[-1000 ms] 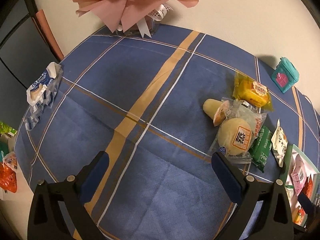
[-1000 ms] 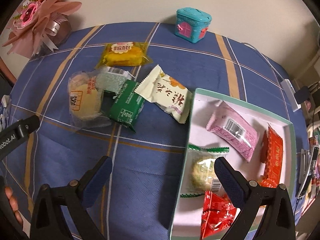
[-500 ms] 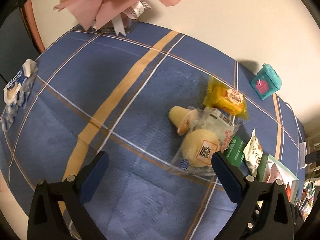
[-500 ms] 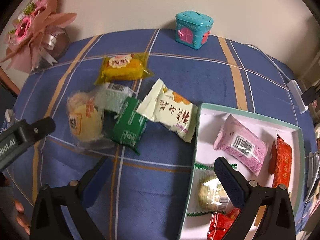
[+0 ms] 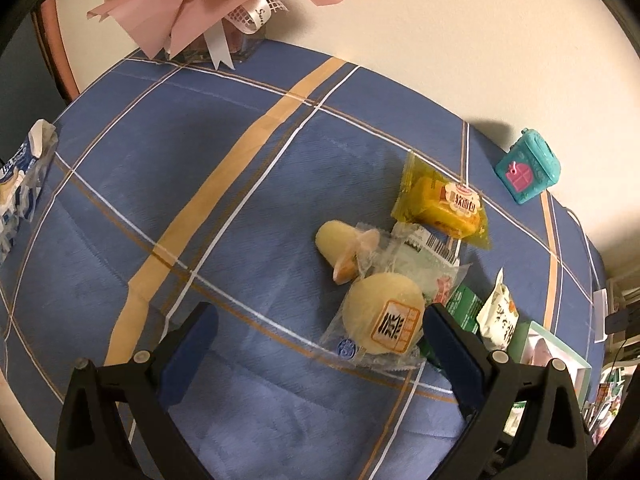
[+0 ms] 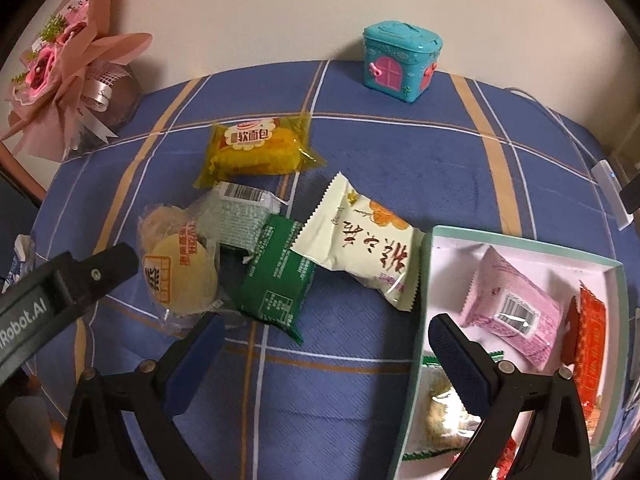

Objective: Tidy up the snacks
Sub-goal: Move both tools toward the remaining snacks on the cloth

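Observation:
Loose snacks lie on the blue plaid tablecloth: a yellow bread pack (image 6: 256,148), a clear pack with round pale cakes (image 6: 180,268), a green pack (image 6: 278,276) and a cream pack (image 6: 364,244). A mint-edged white box (image 6: 426,272) at the right holds a pink pack (image 6: 512,306), an orange-red pack (image 6: 590,332) and others. My right gripper (image 6: 320,354) is open above the cloth, just before the green pack. My left gripper (image 5: 320,348) is open, its right finger beside the round cake pack (image 5: 384,320); its arm (image 6: 60,292) shows in the right wrist view.
A pink paper bouquet (image 5: 200,4) stands at the far left against the wall. A teal house-shaped tin (image 6: 400,60) sits at the back. A blue-white wrapper (image 5: 20,176) lies at the left table edge. A white power strip (image 6: 612,192) is at the right edge.
Both grippers have moved forward toward the snack pile. The round cake pack now lies close to my left gripper's right finger. Both stay open.

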`<state>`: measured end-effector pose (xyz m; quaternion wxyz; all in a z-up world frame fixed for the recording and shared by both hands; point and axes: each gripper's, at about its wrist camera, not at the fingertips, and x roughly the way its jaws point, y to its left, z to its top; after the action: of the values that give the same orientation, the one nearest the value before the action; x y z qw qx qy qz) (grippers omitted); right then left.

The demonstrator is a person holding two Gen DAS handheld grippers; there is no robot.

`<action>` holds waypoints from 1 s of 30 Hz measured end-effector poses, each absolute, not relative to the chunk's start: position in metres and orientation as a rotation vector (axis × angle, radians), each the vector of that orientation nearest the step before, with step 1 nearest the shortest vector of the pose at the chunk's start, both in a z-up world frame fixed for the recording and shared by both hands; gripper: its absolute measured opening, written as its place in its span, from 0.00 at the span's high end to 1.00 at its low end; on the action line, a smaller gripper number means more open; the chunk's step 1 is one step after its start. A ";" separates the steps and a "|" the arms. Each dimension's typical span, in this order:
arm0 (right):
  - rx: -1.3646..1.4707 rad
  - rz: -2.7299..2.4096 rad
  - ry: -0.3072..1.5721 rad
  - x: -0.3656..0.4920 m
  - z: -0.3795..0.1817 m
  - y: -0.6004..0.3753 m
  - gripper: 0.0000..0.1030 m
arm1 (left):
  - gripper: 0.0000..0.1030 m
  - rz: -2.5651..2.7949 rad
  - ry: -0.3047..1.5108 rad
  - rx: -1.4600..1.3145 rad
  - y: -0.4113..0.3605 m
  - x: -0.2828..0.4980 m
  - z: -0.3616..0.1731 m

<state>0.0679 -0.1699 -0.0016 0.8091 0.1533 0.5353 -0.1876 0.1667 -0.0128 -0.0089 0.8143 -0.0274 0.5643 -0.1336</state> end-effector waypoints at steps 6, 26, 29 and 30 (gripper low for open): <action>0.339 -0.406 1.143 0.077 -0.009 -0.175 0.00 | 0.01 -0.311 1.207 -0.061 -0.024 0.171 -0.010; 0.342 -0.392 1.135 0.082 -0.018 -0.180 0.00 | 0.12 -0.350 1.225 -0.053 -0.042 0.176 -0.029; 0.360 -0.381 1.118 0.081 -0.016 -0.179 0.00 | 0.21 -0.361 1.231 -0.064 -0.041 0.177 -0.030; 0.363 -0.381 1.113 0.081 -0.015 -0.179 0.00 | 0.23 -0.364 1.233 -0.065 -0.041 0.177 -0.031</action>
<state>0.0807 -0.1789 -0.0148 0.8165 0.1704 0.5219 -0.1785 0.1769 -0.0413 -0.0306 0.7999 -0.0302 0.5748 -0.1697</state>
